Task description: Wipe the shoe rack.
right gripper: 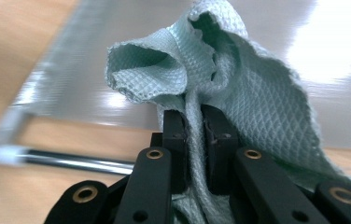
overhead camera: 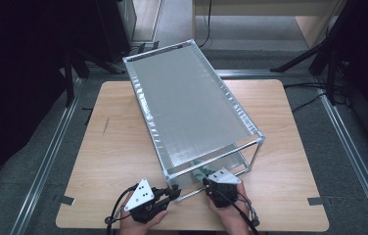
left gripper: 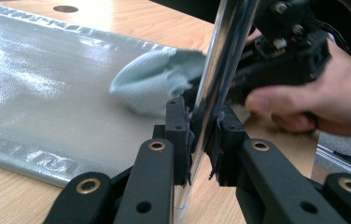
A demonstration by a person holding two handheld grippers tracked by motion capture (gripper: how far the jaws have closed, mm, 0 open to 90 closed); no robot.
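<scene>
A chrome rack with a silver top shelf (overhead camera: 192,107) stands on the wooden table (overhead camera: 118,147). My left gripper (overhead camera: 174,192) (left gripper: 204,121) is shut on the rack's near corner post (left gripper: 227,51), its pads pressing both sides of the tube. A pale green waffle cloth (right gripper: 253,107) (left gripper: 150,81) bunches up on the silver lower shelf (left gripper: 38,93). The right gripper (right gripper: 194,126) (overhead camera: 206,182) is shut on a fold of that cloth, just inside the rack's near end. In the left gripper view the right gripper (left gripper: 285,60) and its hand (left gripper: 313,100) sit behind the post.
The rack lies diagonally across the table, from the near middle to the far edge. A chrome rail (right gripper: 71,161) of the rack runs below the cloth in the right gripper view. Bare tabletop lies left and right of the rack. Dark stands and cables ring the table.
</scene>
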